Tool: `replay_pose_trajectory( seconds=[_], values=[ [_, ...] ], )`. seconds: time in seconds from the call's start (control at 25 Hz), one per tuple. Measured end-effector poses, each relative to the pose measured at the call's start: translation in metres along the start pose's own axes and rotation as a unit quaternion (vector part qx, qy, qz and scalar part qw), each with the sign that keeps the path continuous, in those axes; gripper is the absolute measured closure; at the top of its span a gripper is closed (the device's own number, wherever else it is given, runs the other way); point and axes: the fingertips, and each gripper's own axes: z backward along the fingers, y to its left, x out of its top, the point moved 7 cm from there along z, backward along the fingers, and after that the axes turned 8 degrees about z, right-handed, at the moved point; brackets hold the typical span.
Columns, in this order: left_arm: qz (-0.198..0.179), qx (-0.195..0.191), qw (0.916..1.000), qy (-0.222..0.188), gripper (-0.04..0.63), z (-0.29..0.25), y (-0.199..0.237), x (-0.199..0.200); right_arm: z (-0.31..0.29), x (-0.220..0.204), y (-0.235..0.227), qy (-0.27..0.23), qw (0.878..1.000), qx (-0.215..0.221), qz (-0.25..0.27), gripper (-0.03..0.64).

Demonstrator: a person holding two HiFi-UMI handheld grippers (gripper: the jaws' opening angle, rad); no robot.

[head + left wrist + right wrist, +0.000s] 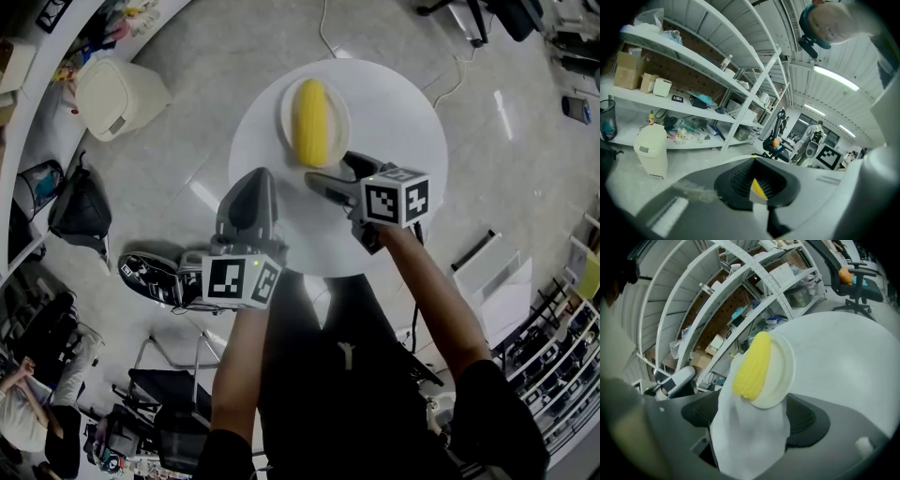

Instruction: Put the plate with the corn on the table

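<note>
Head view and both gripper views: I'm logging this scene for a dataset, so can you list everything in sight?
Table: one, white, round, in front of the person.
Plate: one, white, on the table's far side.
Corn: one cob, yellow, lying on the plate.
Bin: one, cream, lidded, on the floor left of the table.
Bag: one, black, on the floor at the left.
Shelving: white racks along the wall, holding boxes and clutter.
Cable: one, pale, on the floor beyond the table.
Left gripper: one, grey, jaws together, empty, over the table's near left edge.
Right gripper: one, grey, jaws apart, at the plate's near rim.
</note>
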Motion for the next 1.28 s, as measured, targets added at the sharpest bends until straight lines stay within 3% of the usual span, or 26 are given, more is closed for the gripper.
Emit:
replay_pose_trajectory(
  seconds=[0.28,0.44,0.64,0.8,0.92,1.28],
  values=[
    [0.002,0.003,1.0000,-0.002,0.591,0.003,0.001,-0.001,0.002,-0.009,0.004,0.038,0.998,-0.015,0.049,0.174],
    [0.003,0.003,1.0000,-0.002,0.591,0.005,0.000,-0.004,0.003,-0.015,0.002,0.047,0.996,-0.037,0.064,0.303],
    [0.000,0.004,1.0000,-0.003,0.591,0.010,-0.001,-0.005,0.008,-0.016,0.001,0.042,0.995,-0.052,0.077,0.375],
    [-0.003,0.006,1.0000,-0.004,0.591,0.014,-0.006,-0.005,0.015,-0.018,0.000,0.040,0.993,-0.075,0.088,0.535],
    [-0.004,0.004,1.0000,-0.005,0.591,0.017,-0.010,-0.005,0.020,-0.020,-0.001,0.035,0.992,-0.091,0.085,0.579],
    [-0.009,-0.003,0.9999,-0.007,0.591,0.023,-0.031,-0.007,0.031,-0.024,0.008,0.032,0.991,-0.095,0.089,0.607]
  ],
)
